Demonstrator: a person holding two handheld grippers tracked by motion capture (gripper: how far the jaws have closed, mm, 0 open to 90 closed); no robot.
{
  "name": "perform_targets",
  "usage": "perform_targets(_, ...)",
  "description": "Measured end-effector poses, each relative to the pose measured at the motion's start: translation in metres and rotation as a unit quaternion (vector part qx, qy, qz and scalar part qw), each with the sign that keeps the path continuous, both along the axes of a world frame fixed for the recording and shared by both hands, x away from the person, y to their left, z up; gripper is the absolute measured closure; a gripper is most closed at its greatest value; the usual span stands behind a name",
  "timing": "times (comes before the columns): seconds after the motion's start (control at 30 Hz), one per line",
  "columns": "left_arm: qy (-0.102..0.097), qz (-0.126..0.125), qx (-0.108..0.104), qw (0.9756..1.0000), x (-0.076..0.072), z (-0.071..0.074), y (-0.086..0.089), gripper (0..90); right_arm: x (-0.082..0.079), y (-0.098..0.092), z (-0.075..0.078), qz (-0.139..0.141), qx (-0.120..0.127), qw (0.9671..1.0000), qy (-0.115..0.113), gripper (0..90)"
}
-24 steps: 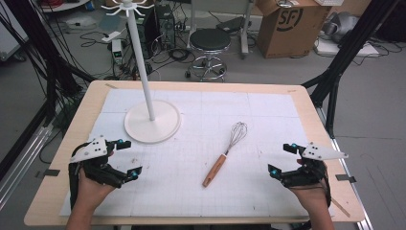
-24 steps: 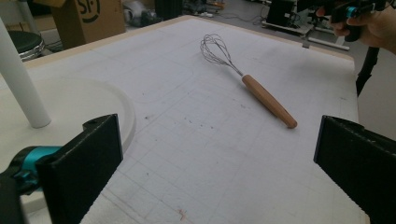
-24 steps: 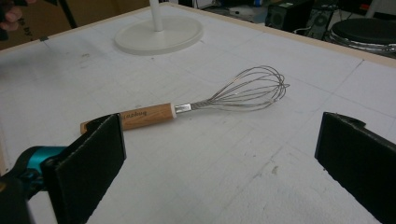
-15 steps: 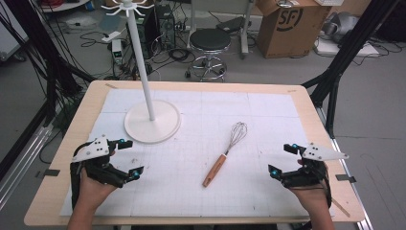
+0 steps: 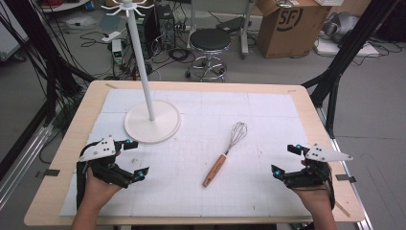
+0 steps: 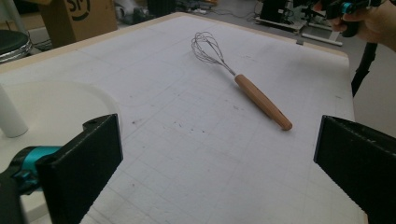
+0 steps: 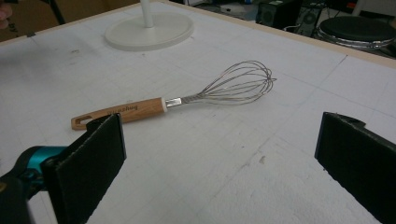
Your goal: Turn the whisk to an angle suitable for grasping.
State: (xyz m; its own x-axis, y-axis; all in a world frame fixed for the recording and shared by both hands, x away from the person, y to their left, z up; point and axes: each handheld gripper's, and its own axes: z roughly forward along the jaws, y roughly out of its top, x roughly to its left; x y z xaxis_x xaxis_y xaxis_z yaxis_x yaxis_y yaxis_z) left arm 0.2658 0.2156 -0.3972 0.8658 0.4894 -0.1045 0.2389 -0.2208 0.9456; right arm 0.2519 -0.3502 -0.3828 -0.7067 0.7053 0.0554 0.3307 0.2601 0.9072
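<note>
A wire whisk with a wooden handle (image 5: pixel 225 153) lies flat near the middle of the white gridded mat (image 5: pixel 268 120), wires pointing away from me. It shows ahead of the jaws in the left gripper view (image 6: pixel 252 88) and in the right gripper view (image 7: pixel 187 100). A white stand with a round base (image 5: pixel 152 120) and a tall pole rises at the back left. My left gripper (image 5: pixel 134 159) rests at the front left, jaws wide open and empty. My right gripper (image 5: pixel 286 159) sits at the front right, also open and empty. Both are well apart from the whisk.
The wooden table edge (image 5: pixel 57 158) frames the mat. Beyond the table stand a black stool (image 5: pixel 209 43), a cardboard box (image 5: pixel 287 24) and tangled cables on the floor. Black frame legs (image 5: pixel 335 76) rise at the right.
</note>
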Motion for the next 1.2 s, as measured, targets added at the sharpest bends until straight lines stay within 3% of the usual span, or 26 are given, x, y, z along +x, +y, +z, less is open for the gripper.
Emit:
perform_targets(0.2, 0.004, -0.007, 0.014, 0.9999, 0.001, -0.002, -0.011, 1.7, -0.001, -0.002, 0.0, -0.001, 0.004, 1.0, 0.0, 0.8)
perform_targets(0.47, 0.017, -0.011, 0.017, 0.9996, 0.005, -0.004, -0.025, 1.7, 0.0, -0.001, 0.0, -0.005, -0.008, 1.0, 0.002, 0.8)
perform_targets(0.77, 0.03, -0.023, 0.026, 0.999, 0.015, -0.004, -0.06, 1.7, 0.003, 0.0, 0.001, 0.0, -0.007, 1.0, 0.001, 0.8)
perform_targets(1.2, 0.038, -0.04, 0.064, 0.9964, 0.025, -0.004, -0.103, 1.7, 0.004, -0.002, 0.0, -0.001, -0.006, 1.0, 0.004, 0.8)
